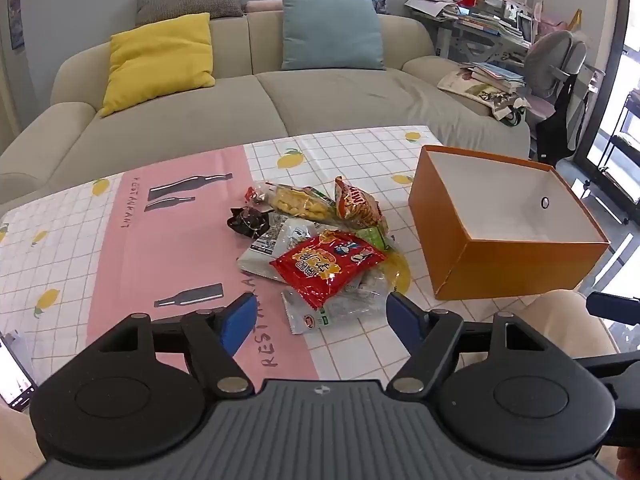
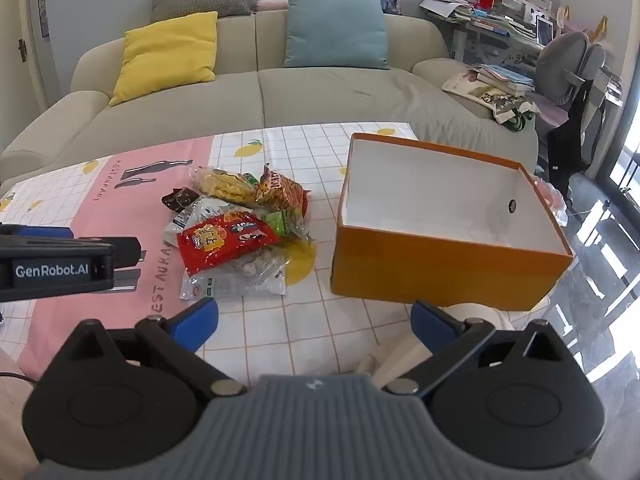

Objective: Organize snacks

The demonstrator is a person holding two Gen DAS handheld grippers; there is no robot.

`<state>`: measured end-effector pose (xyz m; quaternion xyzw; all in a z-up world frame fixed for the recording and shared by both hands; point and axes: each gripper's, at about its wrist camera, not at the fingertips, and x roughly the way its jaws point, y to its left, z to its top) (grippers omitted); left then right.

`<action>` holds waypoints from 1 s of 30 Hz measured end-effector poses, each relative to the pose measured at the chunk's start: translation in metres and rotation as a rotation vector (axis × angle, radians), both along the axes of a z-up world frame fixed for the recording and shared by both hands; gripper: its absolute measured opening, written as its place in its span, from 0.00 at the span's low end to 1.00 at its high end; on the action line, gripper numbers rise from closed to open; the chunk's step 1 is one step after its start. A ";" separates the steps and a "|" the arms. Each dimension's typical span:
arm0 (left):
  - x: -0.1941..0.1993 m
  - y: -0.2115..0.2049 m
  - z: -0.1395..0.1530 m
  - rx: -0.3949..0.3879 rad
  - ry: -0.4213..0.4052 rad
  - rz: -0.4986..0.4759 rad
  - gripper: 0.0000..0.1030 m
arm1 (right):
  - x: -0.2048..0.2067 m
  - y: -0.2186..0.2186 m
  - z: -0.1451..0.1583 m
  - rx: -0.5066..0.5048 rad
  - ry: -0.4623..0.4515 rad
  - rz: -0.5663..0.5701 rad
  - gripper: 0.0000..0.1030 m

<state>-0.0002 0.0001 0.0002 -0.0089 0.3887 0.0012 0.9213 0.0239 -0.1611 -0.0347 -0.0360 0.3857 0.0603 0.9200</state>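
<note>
We hover both grippers, left [image 1: 320, 312] & right [image 2: 314, 318], wide open w/ nothing held, near the snack pile [image 1: 316, 244], since the empty orange box [image 2: 440, 268] waits right of it.

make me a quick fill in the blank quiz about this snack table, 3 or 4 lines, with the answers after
1. The red snack packet lies on ____ of the snack pile.
2. The orange box has a ____ inside and holds no snacks.
3. Both the left gripper and the right gripper are ____, holding nothing.
4. On the sofa, the yellow cushion sits to the ____ of the blue cushion.

Answers: top; white; open; left
</note>
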 end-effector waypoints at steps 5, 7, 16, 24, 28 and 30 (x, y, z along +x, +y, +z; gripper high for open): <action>-0.003 0.001 0.000 -0.014 -0.013 0.002 0.84 | -0.003 0.001 0.000 0.000 0.012 0.005 0.97; -0.005 -0.001 -0.002 -0.014 -0.012 0.004 0.84 | -0.002 0.000 0.001 0.001 0.014 0.008 0.97; 0.000 -0.004 -0.006 -0.013 0.000 -0.005 0.83 | -0.001 0.003 -0.002 -0.011 0.006 0.005 0.97; -0.002 -0.006 -0.006 -0.013 0.002 -0.003 0.83 | 0.000 0.003 -0.002 -0.013 0.007 0.006 0.97; -0.001 -0.005 -0.006 -0.014 0.004 -0.004 0.83 | -0.001 0.003 -0.002 -0.013 0.007 0.005 0.97; -0.001 -0.005 -0.006 -0.014 0.004 -0.004 0.83 | -0.001 0.003 -0.003 -0.014 0.007 0.006 0.97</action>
